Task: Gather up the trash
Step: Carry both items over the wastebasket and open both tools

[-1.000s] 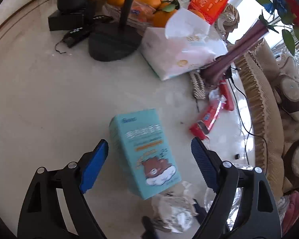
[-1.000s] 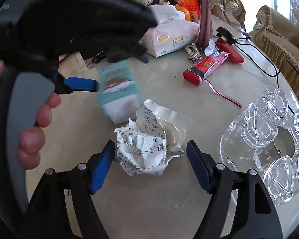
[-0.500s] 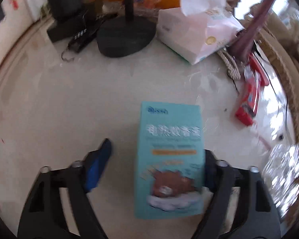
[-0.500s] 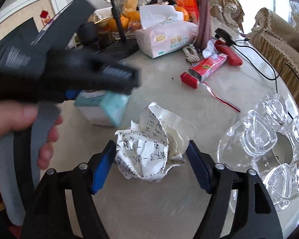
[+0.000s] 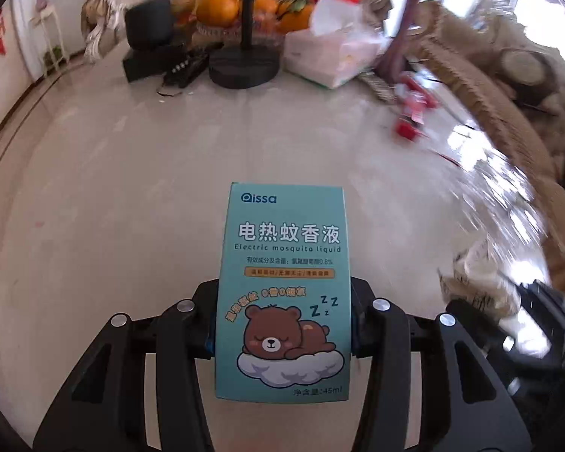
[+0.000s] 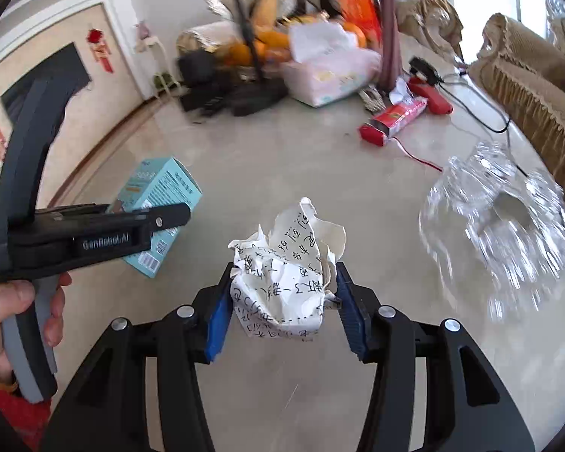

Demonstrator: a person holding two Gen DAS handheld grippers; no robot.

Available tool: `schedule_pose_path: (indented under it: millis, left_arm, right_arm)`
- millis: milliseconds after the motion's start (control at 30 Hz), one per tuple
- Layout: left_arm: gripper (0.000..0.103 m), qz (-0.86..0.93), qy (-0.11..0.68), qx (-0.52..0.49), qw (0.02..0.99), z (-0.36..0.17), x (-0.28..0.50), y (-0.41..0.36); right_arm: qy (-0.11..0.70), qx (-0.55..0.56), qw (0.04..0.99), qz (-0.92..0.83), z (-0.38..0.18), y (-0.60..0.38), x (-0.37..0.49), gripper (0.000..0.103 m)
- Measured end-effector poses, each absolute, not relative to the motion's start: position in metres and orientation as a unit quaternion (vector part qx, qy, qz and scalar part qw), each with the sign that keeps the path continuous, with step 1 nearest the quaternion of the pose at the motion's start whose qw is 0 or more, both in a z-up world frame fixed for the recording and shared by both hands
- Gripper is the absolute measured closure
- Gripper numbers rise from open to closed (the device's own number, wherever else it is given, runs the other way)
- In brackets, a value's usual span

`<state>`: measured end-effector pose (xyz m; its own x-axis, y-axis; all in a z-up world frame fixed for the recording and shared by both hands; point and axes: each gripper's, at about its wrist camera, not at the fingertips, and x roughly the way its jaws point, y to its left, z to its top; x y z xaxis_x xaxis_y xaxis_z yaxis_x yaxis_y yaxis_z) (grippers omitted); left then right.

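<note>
Teal mosquito-liquid box (image 5: 282, 293) is clamped in the left hand-held gripper (image 5: 282, 324), its long axis pointing forward along the fingers, raised over the bench (image 5: 113, 196). A second ago it lay slanted between open jaws, which have just been closing. The right hand-held gripper (image 6: 284, 301), also just closing, now squeezes the crumpled paper (image 6: 286, 275).

We see a teal carton (image 5: 282, 293) of electric mosquito liquid, its front printed with a brown bear asleep on a white cloud; it is intact, its printed face turned toward us, and seen from the other side (image 6: 162, 203) it hangs tilted over the pale marble table (image 5: 132, 196). We also see a crumpled paper ball (image 6: 286, 278), white with black handwritten characters, squeezed at its sides, torn edges sticking upward. It sits well to the right of the carton, above the same tabletop.
</note>
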<state>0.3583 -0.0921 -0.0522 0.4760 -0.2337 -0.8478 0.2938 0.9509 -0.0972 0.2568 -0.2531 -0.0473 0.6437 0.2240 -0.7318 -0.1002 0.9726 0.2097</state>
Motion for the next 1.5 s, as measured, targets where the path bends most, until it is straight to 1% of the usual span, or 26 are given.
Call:
schedule_pose_path:
  millis: [167, 233, 300, 367, 433, 533, 600, 733, 867, 933, 1100, 1133, 1167, 1200, 1233, 1267, 1300, 1333, 1400, 1467, 1500]
  left_arm:
    - [0.056, -0.205, 0.450, 0.034, 0.868, -0.027, 0.240, -0.063]
    - [0.056, -0.223, 0.445, 0.029, 0.867, -0.022, 0.193, -0.049]
    - [0.056, -0.243, 0.439, 0.031, 0.864, -0.019, 0.130, -0.035]
    - [0.056, -0.251, 0.445, 0.031, 0.859, -0.024, 0.087, -0.027]
    - [0.056, -0.266, 0.463, 0.024, 0.845, -0.038, 0.045, -0.018]
    - [0.055, -0.273, 0.500, 0.048, 0.820, -0.078, 0.006, -0.018]
    - [0.056, -0.276, 0.538, 0.059, 0.794, -0.119, -0.003, -0.022]
    - [0.056, -0.279, 0.585, 0.066, 0.759, -0.188, -0.002, -0.029]
    - [0.055, -0.275, 0.619, 0.064, 0.733, -0.233, 0.005, -0.035]
    - [0.055, -0.273, 0.629, 0.055, 0.725, -0.245, 0.010, -0.035]
    - [0.054, -0.271, 0.628, 0.055, 0.728, -0.248, 0.009, -0.033]
    - [0.050, -0.272, 0.629, 0.054, 0.726, -0.249, 0.007, -0.033]
    - [0.040, -0.272, 0.634, 0.056, 0.722, -0.251, 0.007, -0.034]
    - [0.037, -0.263, 0.636, 0.067, 0.722, -0.253, 0.007, -0.033]
    - [0.029, -0.253, 0.636, 0.078, 0.725, -0.255, 0.007, -0.036]
    - [0.020, -0.243, 0.635, 0.088, 0.728, -0.255, 0.006, -0.035]
    - [0.017, -0.240, 0.632, 0.086, 0.732, -0.254, 0.007, -0.033]
    - [0.016, -0.240, 0.630, 0.077, 0.735, -0.252, 0.007, -0.031]
    - [0.016, -0.238, 0.617, 0.061, 0.748, -0.242, 0.008, -0.024]
    - [0.016, -0.219, 0.594, 0.073, 0.770, -0.226, 0.008, -0.020]
    - [0.016, -0.210, 0.585, 0.080, 0.780, -0.220, 0.007, -0.019]
  right_arm:
    - [0.384, 0.065, 0.912, 0.125, -0.019, -0.237, 0.151, 0.055]
    - [0.382, 0.058, 0.912, 0.138, -0.014, -0.228, 0.110, 0.055]
    - [0.385, 0.051, 0.909, 0.151, -0.014, -0.219, 0.070, 0.054]
    - [0.402, 0.039, 0.900, 0.164, -0.022, -0.208, 0.029, 0.054]
    - [0.436, 0.042, 0.883, 0.170, -0.041, -0.200, -0.002, 0.054]
    - [0.502, 0.052, 0.847, 0.167, -0.088, -0.191, -0.024, 0.054]
    - [0.542, 0.065, 0.824, 0.155, -0.124, -0.189, -0.027, 0.054]
    - [0.600, 0.067, 0.785, 0.135, -0.188, -0.175, -0.024, 0.054]
    - [0.627, 0.055, 0.766, 0.127, -0.221, -0.163, -0.021, 0.054]
    - [0.632, 0.046, 0.763, 0.124, -0.228, -0.160, -0.021, 0.054]
    - [0.631, 0.034, 0.765, 0.127, -0.234, -0.153, -0.027, 0.053]
    - [0.630, 0.034, 0.765, 0.131, -0.234, -0.153, -0.028, 0.047]
    - [0.629, 0.033, 0.765, 0.132, -0.232, -0.154, -0.028, 0.043]
    - [0.629, 0.028, 0.767, 0.127, -0.232, -0.156, -0.029, 0.037]
    - [0.626, 0.022, 0.770, 0.120, -0.232, -0.157, -0.030, 0.029]
    - [0.622, 0.021, 0.774, 0.116, -0.230, -0.158, -0.030, 0.027]
    - [0.619, 0.023, 0.777, 0.113, -0.228, -0.160, -0.031, 0.025]
    - [0.617, 0.027, 0.779, 0.107, -0.226, -0.164, -0.032, 0.024]
    - [0.616, 0.032, 0.781, 0.098, -0.222, -0.169, -0.033, 0.024]
    - [0.612, 0.026, 0.786, 0.087, -0.215, -0.170, -0.036, 0.024]
    - [0.608, 0.019, 0.789, 0.083, -0.211, -0.168, -0.038, 0.018]
